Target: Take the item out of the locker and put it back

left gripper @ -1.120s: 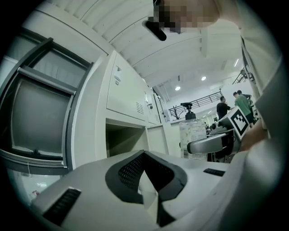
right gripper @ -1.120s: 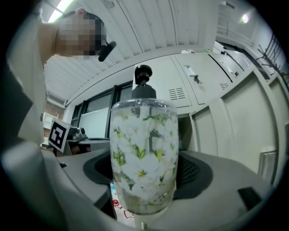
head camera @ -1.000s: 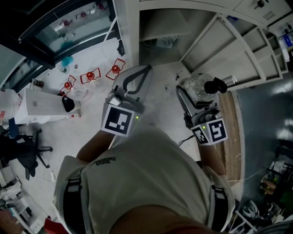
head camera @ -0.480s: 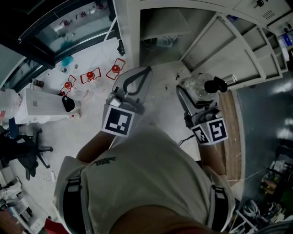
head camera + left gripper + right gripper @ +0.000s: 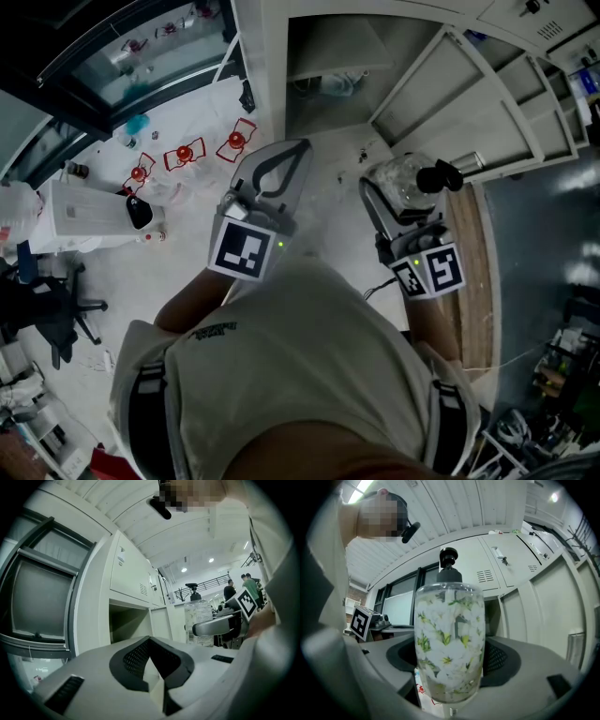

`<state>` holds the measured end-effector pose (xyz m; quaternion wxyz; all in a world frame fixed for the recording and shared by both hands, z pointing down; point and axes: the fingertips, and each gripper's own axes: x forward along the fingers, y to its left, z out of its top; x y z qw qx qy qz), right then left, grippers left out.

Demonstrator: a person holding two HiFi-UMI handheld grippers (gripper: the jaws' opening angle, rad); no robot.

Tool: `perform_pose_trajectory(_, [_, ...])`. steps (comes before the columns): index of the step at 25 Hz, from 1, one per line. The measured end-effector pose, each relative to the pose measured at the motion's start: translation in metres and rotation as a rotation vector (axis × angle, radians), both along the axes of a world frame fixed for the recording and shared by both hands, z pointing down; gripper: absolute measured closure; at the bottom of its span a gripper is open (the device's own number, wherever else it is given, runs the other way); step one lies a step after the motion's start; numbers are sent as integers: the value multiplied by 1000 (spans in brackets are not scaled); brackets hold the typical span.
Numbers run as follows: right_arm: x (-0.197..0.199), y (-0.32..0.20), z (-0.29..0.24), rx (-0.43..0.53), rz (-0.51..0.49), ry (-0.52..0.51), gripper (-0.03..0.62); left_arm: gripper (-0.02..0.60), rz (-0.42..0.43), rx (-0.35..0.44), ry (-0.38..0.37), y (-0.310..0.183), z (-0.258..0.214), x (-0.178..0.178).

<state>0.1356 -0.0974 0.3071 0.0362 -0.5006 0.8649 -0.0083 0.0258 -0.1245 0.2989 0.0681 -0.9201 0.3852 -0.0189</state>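
Right gripper (image 5: 405,192) is clamped wide around the flowery pump bottle (image 5: 449,639), holding it upright outside the locker (image 5: 323,52). In the head view the open compartment's at 12 o'clock and the bottle's around 2 o'clock. Left gripper (image 5: 298,146) is empty with its jaw tips pinched together, roughly 11 o'clock.

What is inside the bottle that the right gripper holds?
White flowers with green leaves show through the clear bottle. The flowers hide anything behind them.
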Motion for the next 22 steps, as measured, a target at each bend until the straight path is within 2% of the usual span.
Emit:
perform_pose_trajectory(14, [-6,-25,-14,10,-17,-3,229,569,-37,-3,6,-21,-10,2])
perform_pose_trajectory(22, [-15,-68,-36,65,-34,30,229,569,-55,44,1,-52,-33,10])
